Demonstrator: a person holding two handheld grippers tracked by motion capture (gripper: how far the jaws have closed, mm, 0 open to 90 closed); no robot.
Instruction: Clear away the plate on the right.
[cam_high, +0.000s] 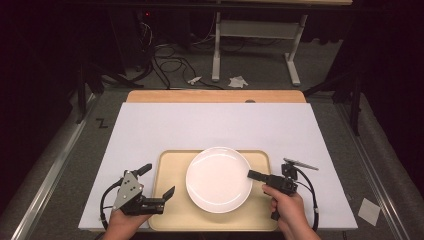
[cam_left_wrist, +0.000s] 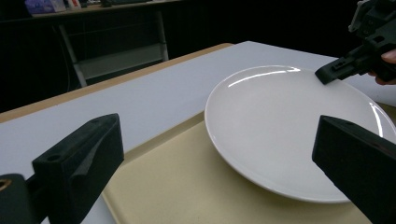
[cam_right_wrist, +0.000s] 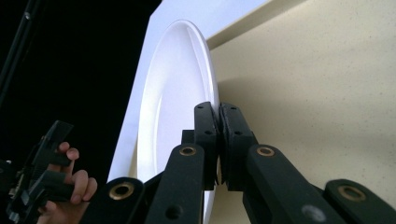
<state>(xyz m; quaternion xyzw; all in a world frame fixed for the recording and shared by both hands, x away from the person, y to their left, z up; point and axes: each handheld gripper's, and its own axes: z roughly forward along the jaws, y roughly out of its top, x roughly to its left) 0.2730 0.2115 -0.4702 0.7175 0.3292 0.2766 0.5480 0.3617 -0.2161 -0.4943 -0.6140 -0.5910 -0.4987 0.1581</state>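
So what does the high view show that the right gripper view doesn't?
High view alone: the whole white sheet on the table, the floor with cables beyond, and the right gripper seen from outside at the plate's right rim. Right gripper view alone: its two jaws pressed together on the rim, up close. Both share the white plate, the tan tray and the left gripper, jaws apart.

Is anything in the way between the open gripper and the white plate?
Nothing visible. The left gripper hangs open over the beige tray, with only bare tray before the round white plate. The right gripper already pinches its rim.
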